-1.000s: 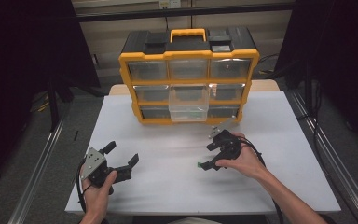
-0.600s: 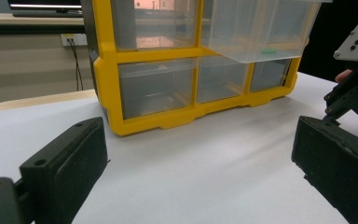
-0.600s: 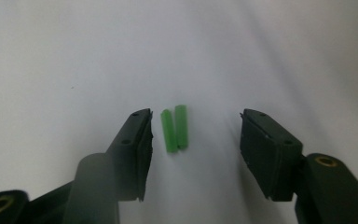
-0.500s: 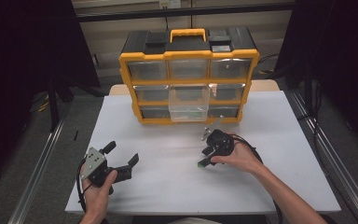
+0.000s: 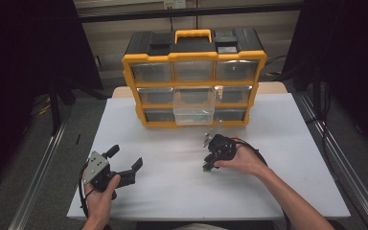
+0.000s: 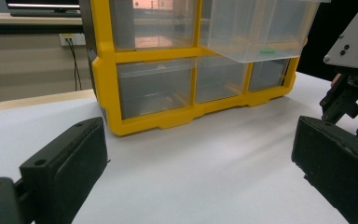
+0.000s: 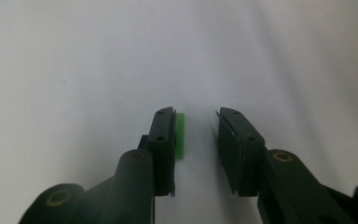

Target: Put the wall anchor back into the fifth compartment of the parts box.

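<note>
White table (image 5: 278,191) ahead; small green piece (image 7: 180,135) sits between right gripper (image 7: 196,135) jaws, touching the nine-o'clock jaw, long axis along them. Jaws apart. Left gripper (image 5: 124,160) open, empty, well away at eight o'clock.

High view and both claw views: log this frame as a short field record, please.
surface: white table
organizer: yellow drawer cabinet at the table's far side
open drawer: middle column drawer pulled out, small green item inside
left claw: open, on the table, holding nothing
right claw: open, pointing down at the table
green piece: against one jaw's inner face, not clamped
</note>
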Available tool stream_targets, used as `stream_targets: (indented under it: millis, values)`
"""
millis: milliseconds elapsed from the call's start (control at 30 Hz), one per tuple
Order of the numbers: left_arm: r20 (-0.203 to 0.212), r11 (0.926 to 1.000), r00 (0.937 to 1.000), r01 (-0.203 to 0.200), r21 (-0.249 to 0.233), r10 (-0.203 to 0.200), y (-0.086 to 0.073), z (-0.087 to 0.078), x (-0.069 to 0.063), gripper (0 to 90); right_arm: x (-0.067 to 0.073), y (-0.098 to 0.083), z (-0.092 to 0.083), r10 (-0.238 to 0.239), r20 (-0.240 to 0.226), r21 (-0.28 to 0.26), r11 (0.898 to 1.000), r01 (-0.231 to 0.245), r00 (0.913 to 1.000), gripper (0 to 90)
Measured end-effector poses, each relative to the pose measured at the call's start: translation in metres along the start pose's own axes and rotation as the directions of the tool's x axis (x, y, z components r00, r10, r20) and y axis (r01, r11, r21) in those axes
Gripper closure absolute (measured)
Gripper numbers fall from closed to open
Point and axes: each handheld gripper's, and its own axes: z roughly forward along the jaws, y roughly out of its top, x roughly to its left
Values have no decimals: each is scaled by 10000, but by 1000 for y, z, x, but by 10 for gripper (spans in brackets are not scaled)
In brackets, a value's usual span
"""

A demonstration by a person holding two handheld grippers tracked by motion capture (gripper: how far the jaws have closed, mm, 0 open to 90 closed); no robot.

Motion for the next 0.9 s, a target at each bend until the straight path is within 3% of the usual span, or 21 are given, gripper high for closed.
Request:
stream_targets:
  millis: [100, 167, 433, 600, 700, 800, 867, 900]
  values:
    - [-36, 10000, 10000, 23, 4, -23, 0, 0, 0, 34, 2, 0, 0, 137, 159, 339, 9993, -142, 9998, 721]
    - [-63, 10000, 10000, 11, 28, -11, 0, 0, 0, 34, 0, 0, 1, -71, 211, 232, 9997, 66, 9998, 737]
    - [-39, 10000, 10000, 1, 39, -1, 0, 1, -1, 34, 4, 2, 2, -10, 78, 303, 9995, 7, 10000, 847]
    - [-10, 10000, 10000, 20, 30, -20, 0, 0, 0, 34, 1, 1, 3, 10, 66, 33, 10000, -10, 10000, 851]
    - [-12, 10000, 10000, 20, 19, -20, 0, 0, 0, 34, 1, 0, 1, 319, 13, -22, 9995, -319, 9995, 852]
    - [21, 10000, 10000, -42, -12, 42, 0, 0, 0, 35, -3, -1, -3, -15, 53, -636, 9980, 18, 10000, 851]
    - [53, 10000, 10000, 9, 12, -9, 0, -1, 0, 35, -4, -4, -9, 353, 38, -842, 9958, -348, 9994, 852]
    - [10, 10000, 10000, 37, -45, -37, 1, -1, -1, 35, -6, -5, -12, 289, 16, -1073, 9938, -286, 9996, 852]
